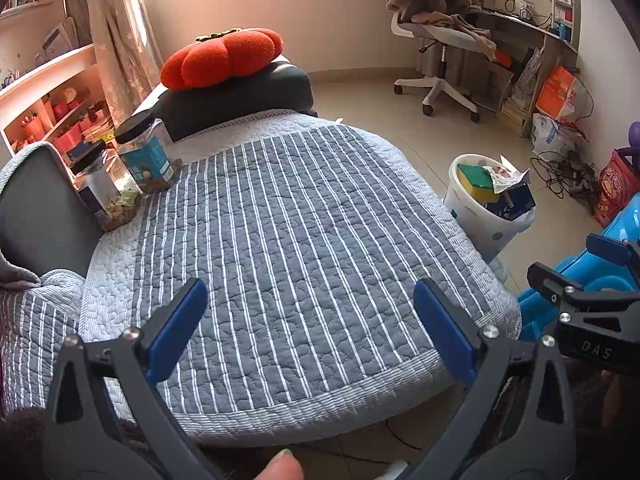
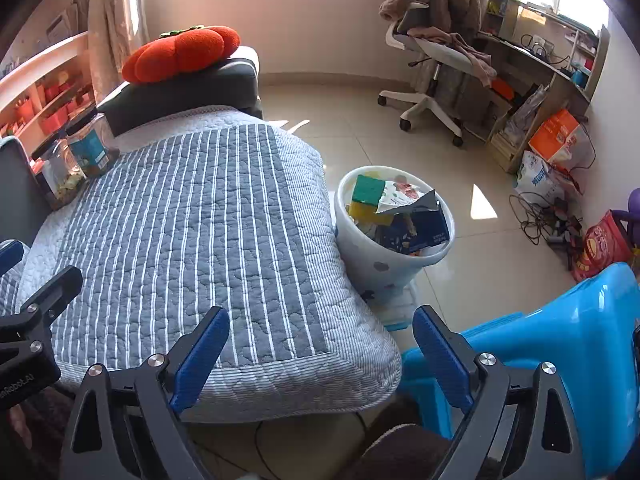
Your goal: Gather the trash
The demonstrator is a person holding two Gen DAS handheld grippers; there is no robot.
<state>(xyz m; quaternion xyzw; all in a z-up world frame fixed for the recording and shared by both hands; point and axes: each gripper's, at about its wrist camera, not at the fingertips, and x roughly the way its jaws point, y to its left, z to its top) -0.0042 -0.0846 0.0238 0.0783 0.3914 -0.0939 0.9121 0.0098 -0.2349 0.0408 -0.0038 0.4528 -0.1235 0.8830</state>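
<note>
At the bottom of the right wrist view, the right gripper (image 2: 320,356) is hanging with its blue pads spread wide and nothing between them, pointing down over the near edge of the striped quilt (image 2: 192,232). The left gripper (image 1: 310,332) is doing the same in its own view, jaws spread and empty above the same quilt, with a fingertip showing at the bottom edge of the frame.

The relation that matters is sideways: the white trash bin (image 2: 394,264) is standing on the tiled floor just beside the quilted seat's right edge, up and slightly right of the right gripper's pads in its frame, whereas in the left wrist view it is sitting far out at the middle right. So the right hand is looking like the nearer one to the bin.

The bin is upright, its mouth round and facing up, and it is already brimming: a green and yellow sponge (image 2: 370,192), a torn silvery wrapper (image 2: 404,200) and a dark blue carton (image 2: 428,228) are poking above the rim.

Farther back, toward the upper left, two dark-lidded clear jars (image 1: 132,172) are standing at the quilt's far corner; whether they count as trash is hard to tell from here. No loose litter is showing on the quilt itself.
</note>
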